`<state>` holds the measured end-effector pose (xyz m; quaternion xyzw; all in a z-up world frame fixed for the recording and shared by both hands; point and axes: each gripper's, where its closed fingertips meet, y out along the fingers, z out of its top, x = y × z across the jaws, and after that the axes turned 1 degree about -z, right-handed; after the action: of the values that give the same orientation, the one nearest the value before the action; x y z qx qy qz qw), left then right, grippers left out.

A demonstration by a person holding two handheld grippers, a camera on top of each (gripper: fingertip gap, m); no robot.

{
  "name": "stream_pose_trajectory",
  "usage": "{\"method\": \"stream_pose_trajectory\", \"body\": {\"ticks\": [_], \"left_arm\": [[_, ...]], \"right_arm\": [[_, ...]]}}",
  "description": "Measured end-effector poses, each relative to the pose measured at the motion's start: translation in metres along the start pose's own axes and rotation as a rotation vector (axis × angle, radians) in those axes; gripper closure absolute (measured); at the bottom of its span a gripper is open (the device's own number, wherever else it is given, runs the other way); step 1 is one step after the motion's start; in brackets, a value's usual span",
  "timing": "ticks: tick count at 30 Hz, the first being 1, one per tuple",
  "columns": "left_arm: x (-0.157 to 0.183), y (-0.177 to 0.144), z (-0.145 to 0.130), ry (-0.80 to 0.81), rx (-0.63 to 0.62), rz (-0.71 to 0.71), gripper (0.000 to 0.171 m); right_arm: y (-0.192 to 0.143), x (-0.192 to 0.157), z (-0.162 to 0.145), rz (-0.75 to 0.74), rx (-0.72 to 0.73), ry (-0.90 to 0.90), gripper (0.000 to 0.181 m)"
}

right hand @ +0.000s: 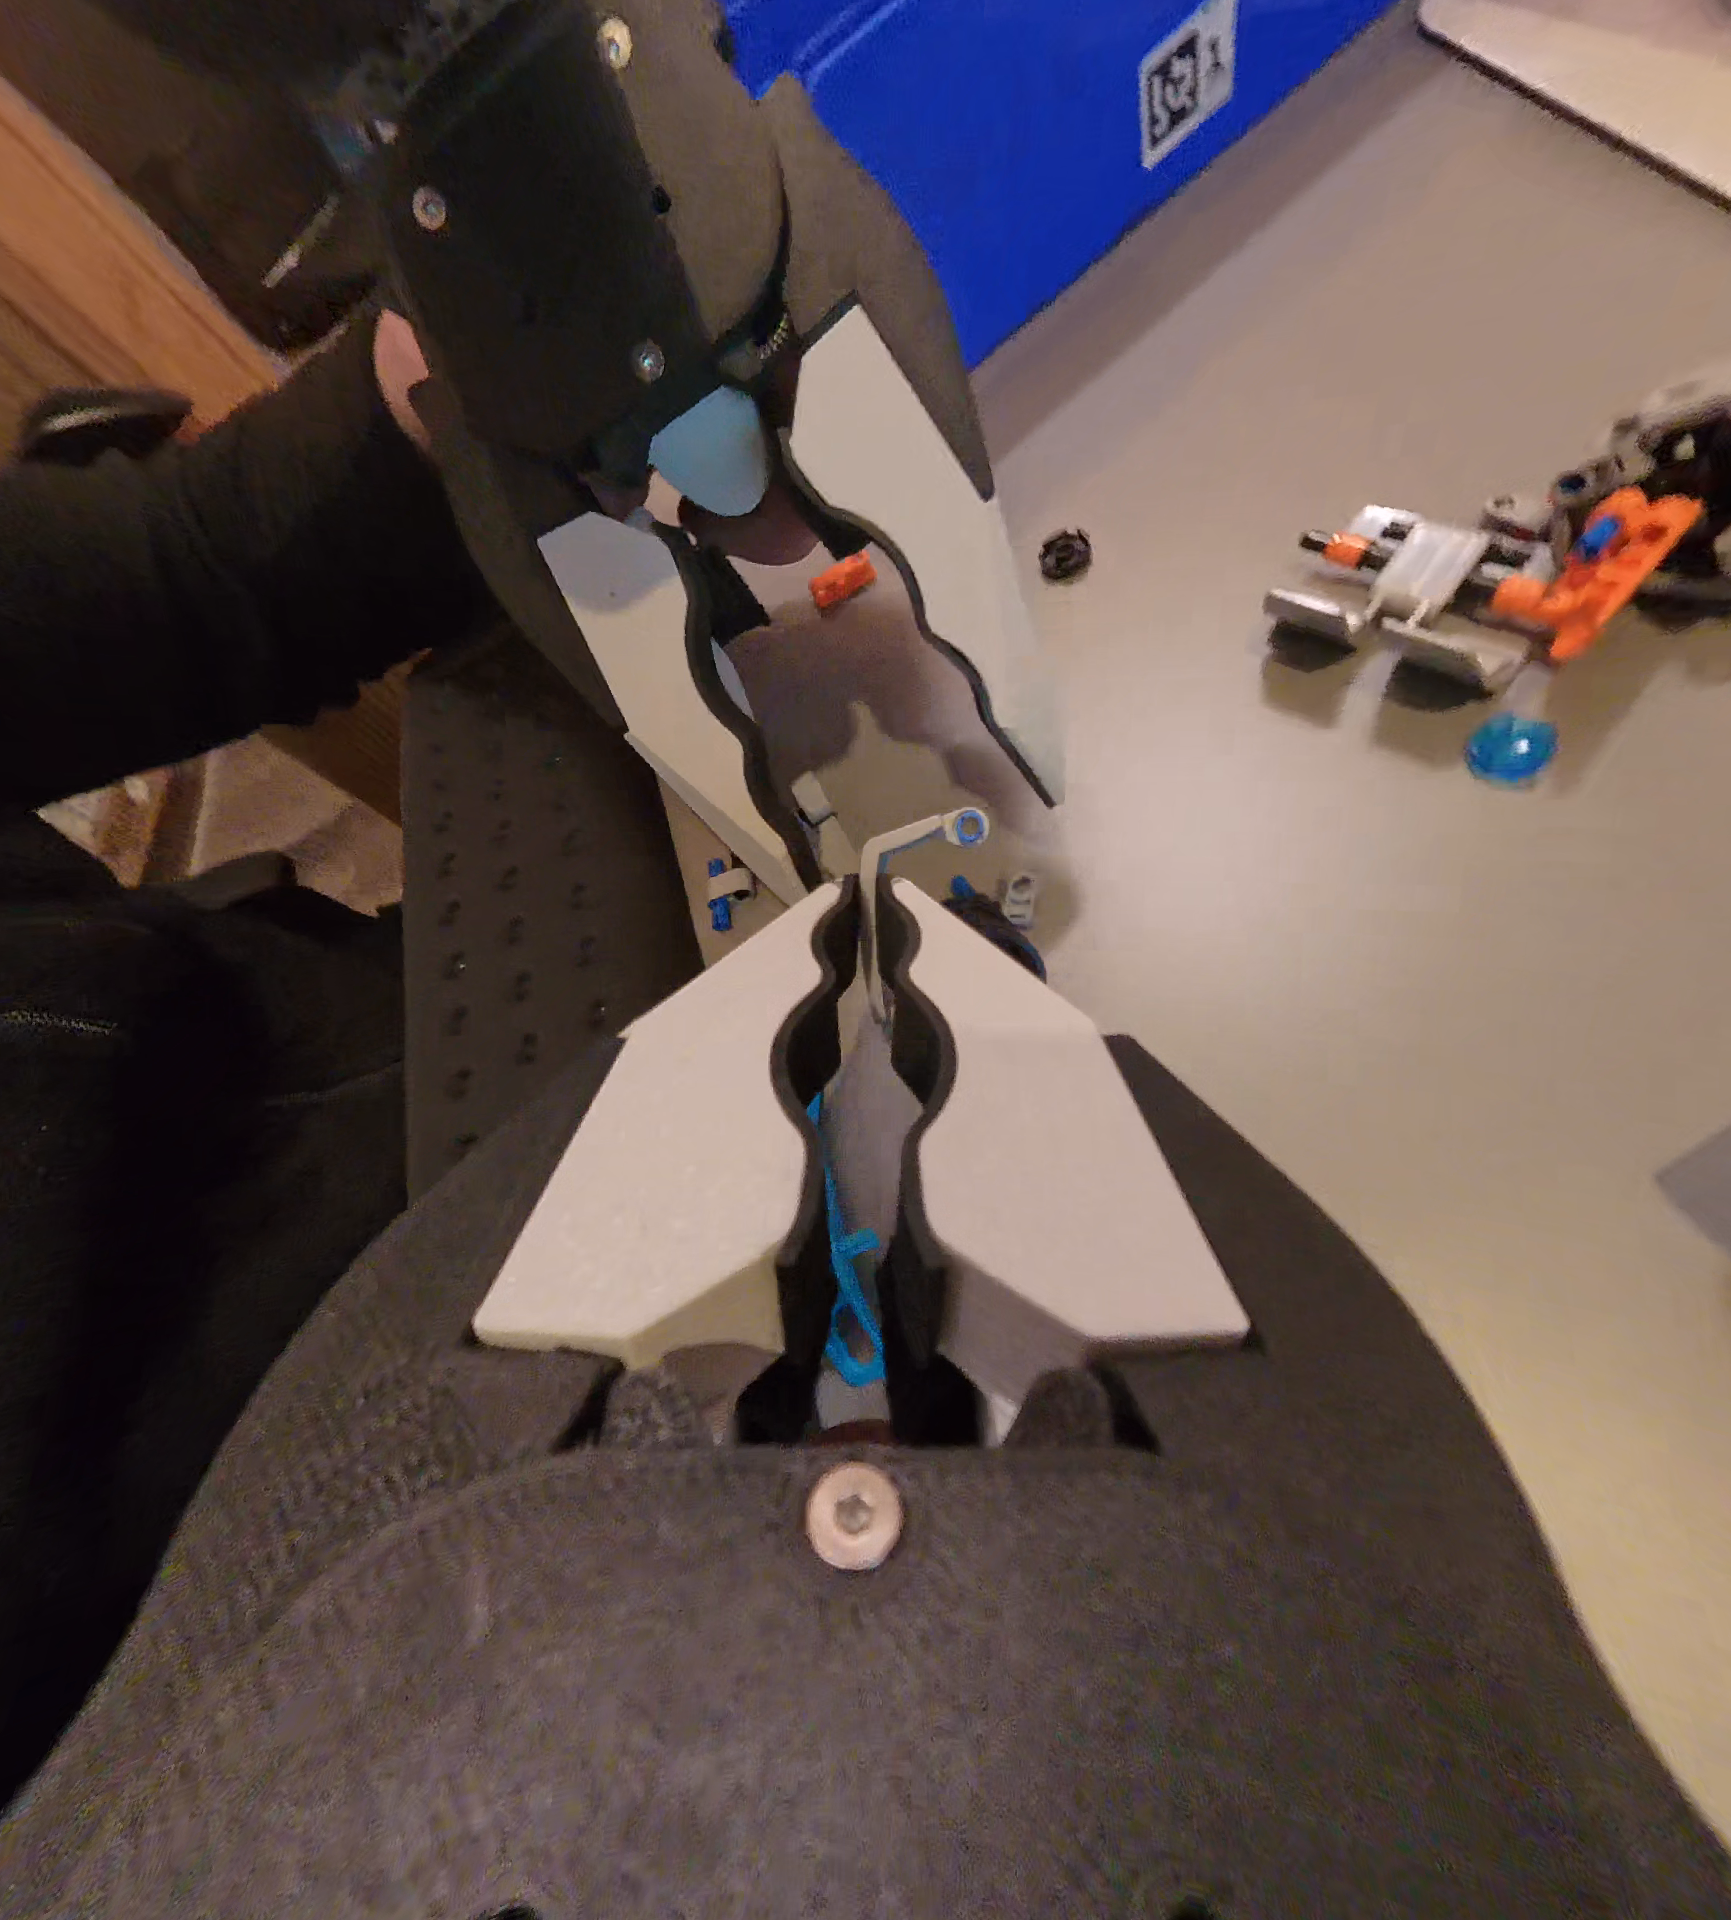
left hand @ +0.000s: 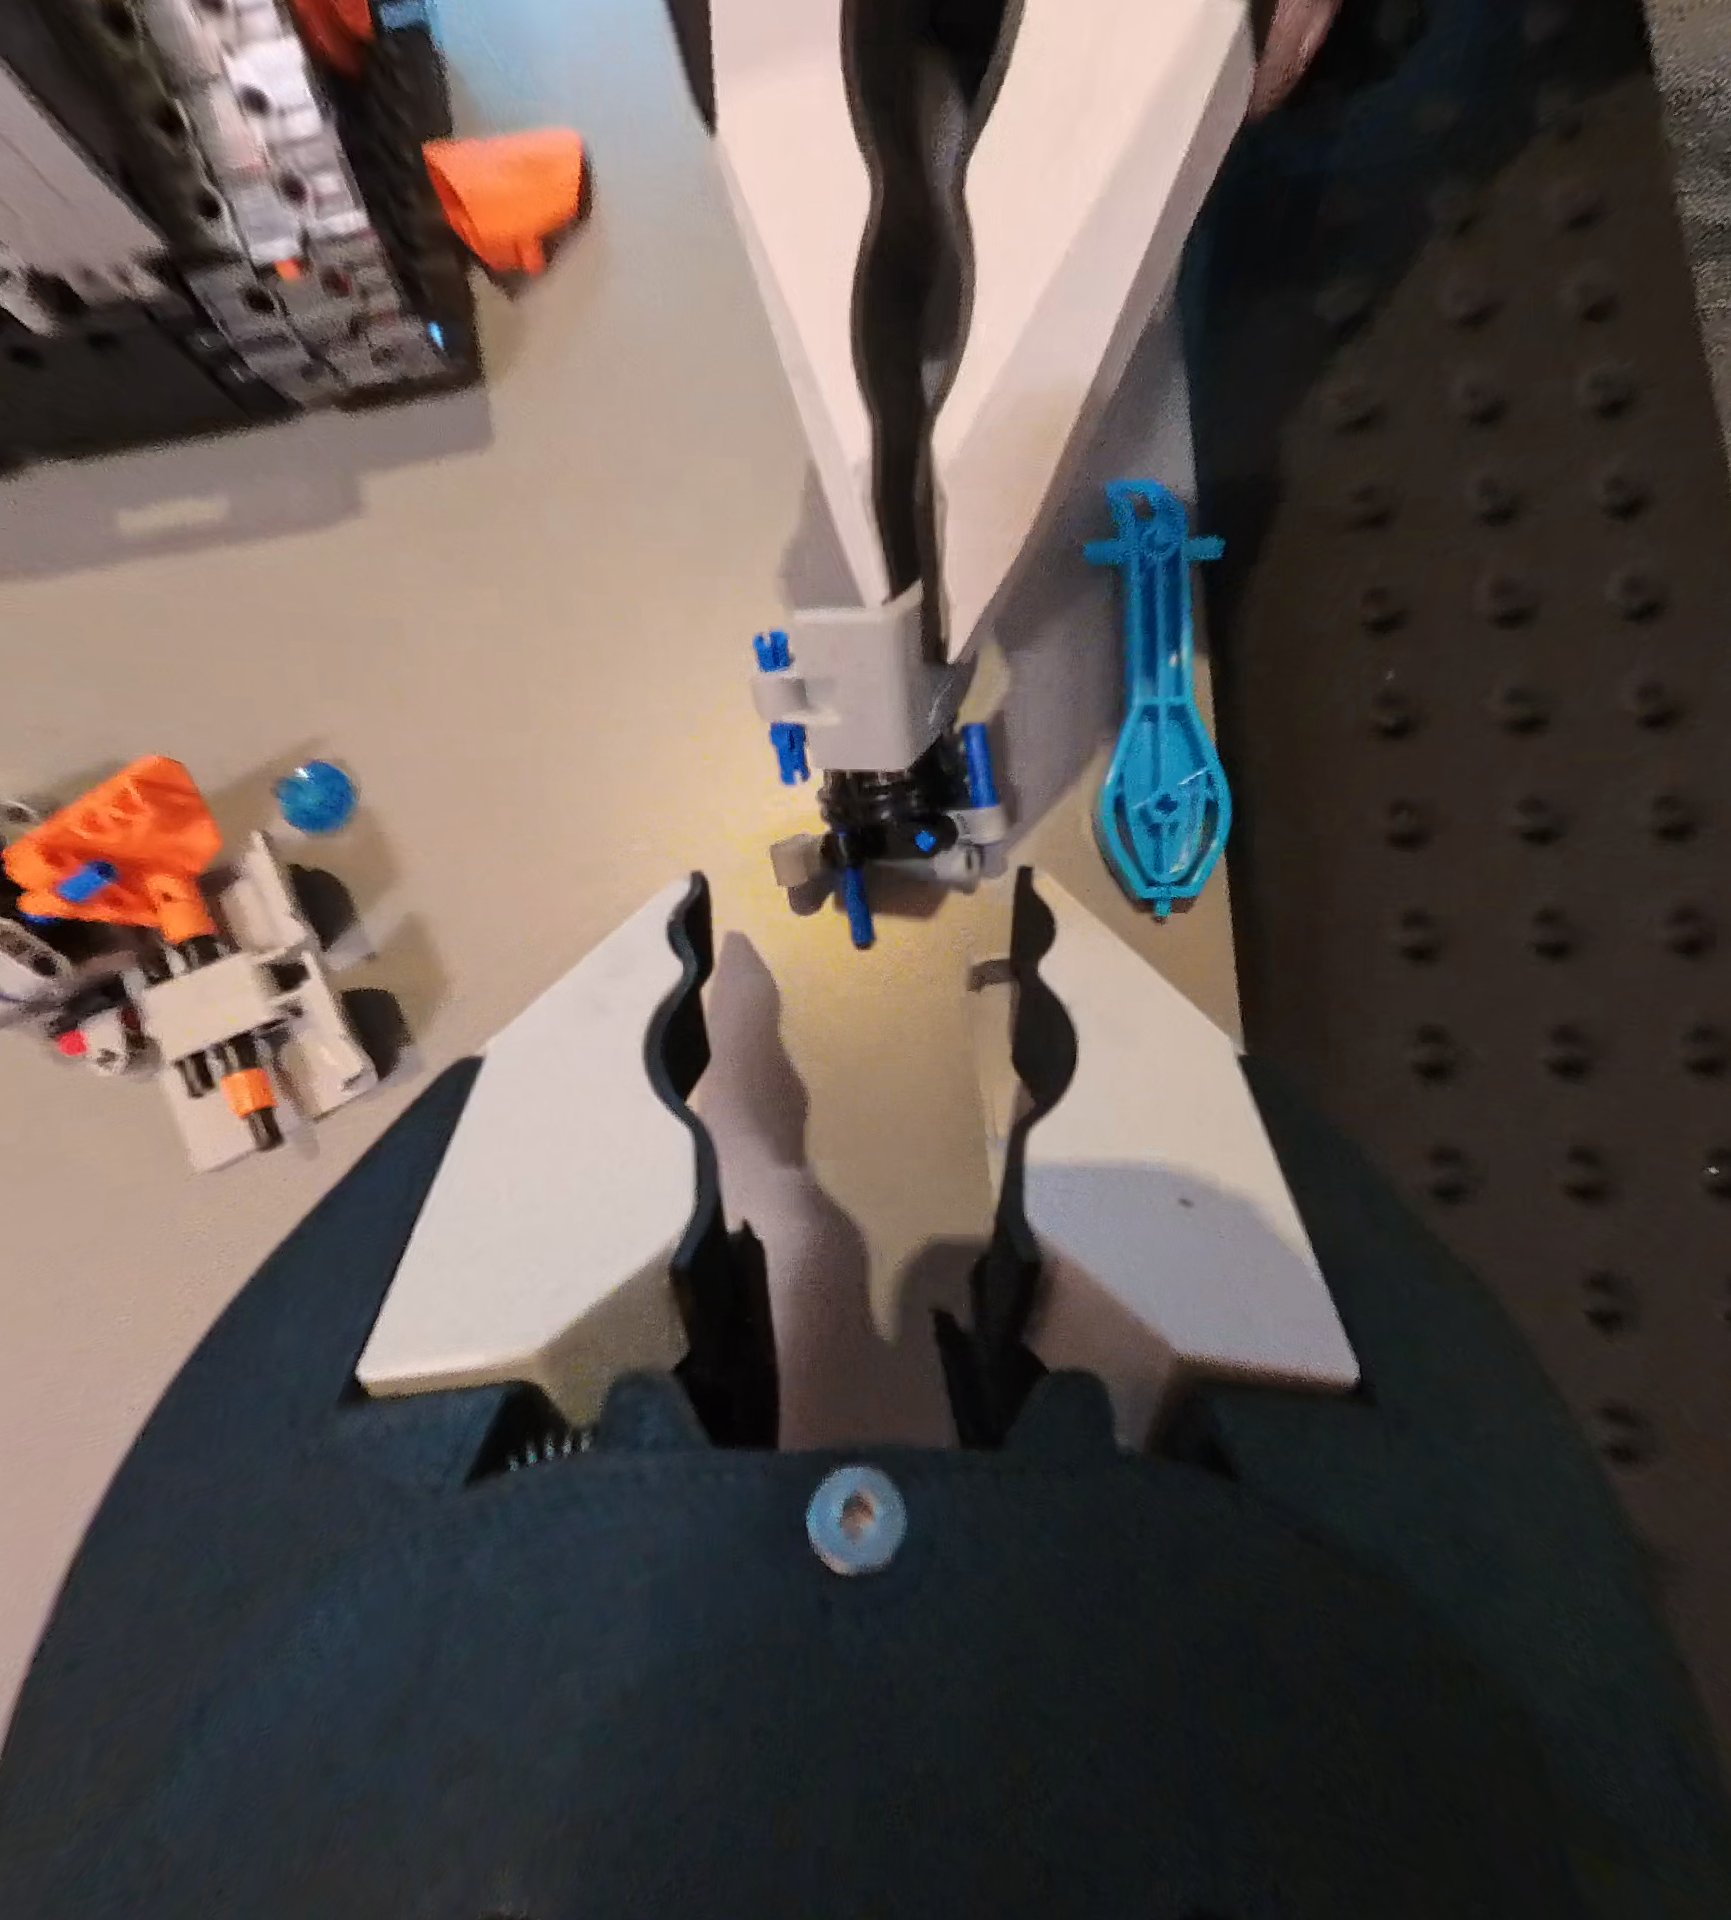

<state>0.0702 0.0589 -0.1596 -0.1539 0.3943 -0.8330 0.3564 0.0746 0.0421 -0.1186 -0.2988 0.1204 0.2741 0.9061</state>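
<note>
While held over a beige surface (left hand: 528,623), left tool (left hand: 859,883) with fingers spread apart, gripping nothing, tips on either side of the near end of a small grey assembly (left hand: 866,691). Right tool (left hand: 928,644) entering from the far side, fingers pressed together and clamped on the far part of that grey assembly; blue pins along its left edge, black and blue parts at its near end, touching or just above the surface, cannot tell which.

Just right of the assembly, lying flat near the surface's edge: blue leaf-shaped piece (left hand: 1162,717). Beyond that edge: black perforated mat (left hand: 1515,727).

Well apart at the left: orange-and-grey toy vehicle (left hand: 196,966), with a translucent blue dome (left hand: 315,795) just beside it. At the far left: blurred black-and-grey box (left hand: 217,260), contents not readable, an orange piece (left hand: 508,197) beside it.

In the right wrist view: right tool (right hand: 871,899) closed on a thin grey strip of the assembly (right hand: 876,935); left tool (right hand: 928,836) opposite, gaping, held by a black sleeve (right hand: 165,603). Behind the left tool: small orange brick (right hand: 840,582) and black ring (right hand: 1063,551) on the surface. Farther off: blue bin (right hand: 996,156) with a black-and-white marker on its wall, interior hidden.
</note>
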Motion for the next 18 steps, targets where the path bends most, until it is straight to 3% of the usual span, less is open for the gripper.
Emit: {"method": "stream_pose_trajectory", "body": {"ticks": [7, 18], "left_arm": [[0.009, 0.016, -0.003, -0.145, 0.065, -0.192, 0.151], [0.004, 0.021, 0.003, -0.182, 0.107, -0.199, 0.157]], "right_arm": [[0.002, 0.009, -0.009, -0.004, 0.027, 0.078, 0.181], [-0.001, 0.011, -0.009, 0.066, 0.047, 0.138, 0.181]]}}
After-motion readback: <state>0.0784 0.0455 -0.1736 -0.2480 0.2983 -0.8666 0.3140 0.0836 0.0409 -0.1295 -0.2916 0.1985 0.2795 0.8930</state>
